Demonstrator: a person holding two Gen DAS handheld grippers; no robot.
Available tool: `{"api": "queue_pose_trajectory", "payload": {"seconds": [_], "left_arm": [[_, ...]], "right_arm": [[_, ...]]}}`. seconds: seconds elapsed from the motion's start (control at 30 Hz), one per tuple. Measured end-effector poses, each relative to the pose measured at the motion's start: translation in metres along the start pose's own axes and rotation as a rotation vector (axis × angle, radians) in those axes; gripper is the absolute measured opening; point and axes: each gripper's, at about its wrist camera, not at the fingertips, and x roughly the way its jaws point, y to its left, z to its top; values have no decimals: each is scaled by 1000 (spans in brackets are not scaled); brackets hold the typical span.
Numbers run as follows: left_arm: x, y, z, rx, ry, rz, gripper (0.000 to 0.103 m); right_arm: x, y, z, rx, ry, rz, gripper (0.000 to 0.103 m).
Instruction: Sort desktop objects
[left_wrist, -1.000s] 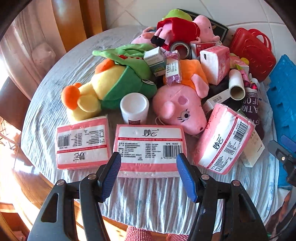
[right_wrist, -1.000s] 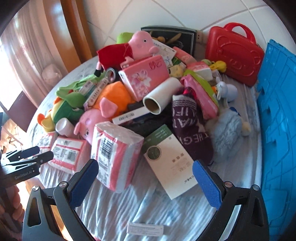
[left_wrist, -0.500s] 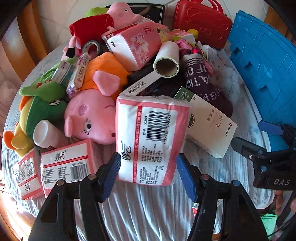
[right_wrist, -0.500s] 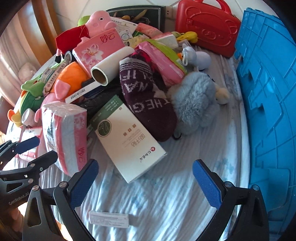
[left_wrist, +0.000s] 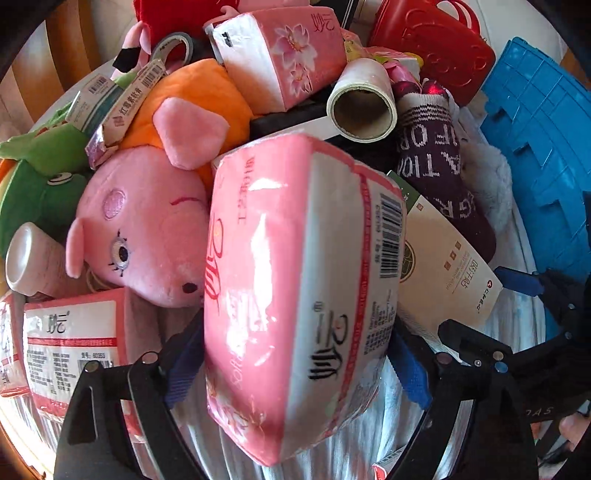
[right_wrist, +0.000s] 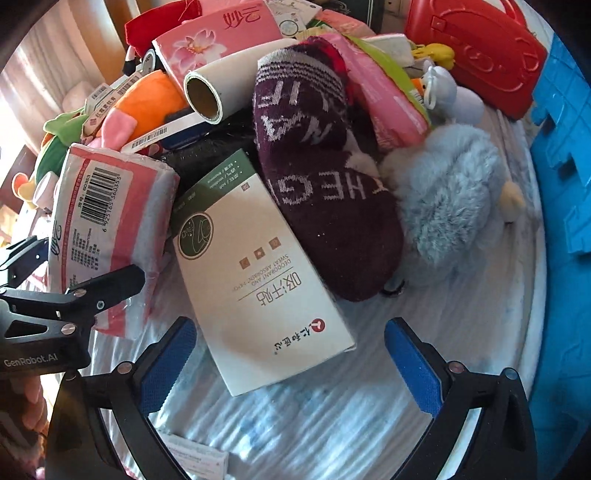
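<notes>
Between the opening jaws of the left hand-held gripper (left_wrist: 295, 365) stands a pink tissue pack (left_wrist: 295, 295); the right hand-held gripper (right_wrist: 290, 360) gapes empty over the counter (right_wrist: 369, 406).

A: What carries it all?

B: A round table under a pale striped cloth (right_wrist: 332, 424).

A: And what lies right on the cloth?

B: Take the white-and-green box (right_wrist: 258, 273) as landmark. A pink tissue pack (right_wrist: 107, 229) lies just left of it. The purple sock (right_wrist: 325, 206) and grey fluffy toy (right_wrist: 450, 206) lie to its right. A small white label (right_wrist: 195, 458) lies nearer the camera. A blue crate (right_wrist: 565, 184) stands at far right.
</notes>
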Motion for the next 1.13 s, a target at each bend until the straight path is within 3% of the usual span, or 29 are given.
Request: {"api": "queue_pose_trajectory", "payload": {"seconds": [0.1, 0.23, 0.47, 0.53, 0.6, 0.8, 0.93, 1.0, 1.13], "left_arm": [[-8, -1, -5, 9, -17, 23, 83], [-17, 1, -16, 36, 12, 114, 81], [-12, 6, -17, 48, 13, 113, 85], [-4, 2, -17, 59, 24, 116, 85], [2, -2, -17, 68, 31, 119, 85], [15, -6, -16, 78, 51, 126, 86], [20, -4, -17, 84, 81, 111, 98], [23, -4, -17, 100, 118, 91, 103], [26, -9, -21, 152, 144, 131, 103]], "right_arm": [[1, -2, 0, -21, 8, -39, 103], [-5, 11, 1, -80, -8, -18, 103], [15, 44, 5, -217, -21, -119, 103], [27, 41, 4, -196, 11, -102, 103], [36, 27, 1, -104, 34, -22, 103], [34, 22, -8, -64, -75, -44, 103], [34, 25, -9, -80, -108, -43, 103], [34, 25, -8, -109, -96, -29, 103], [30, 23, -11, -109, -33, -28, 103]]}}
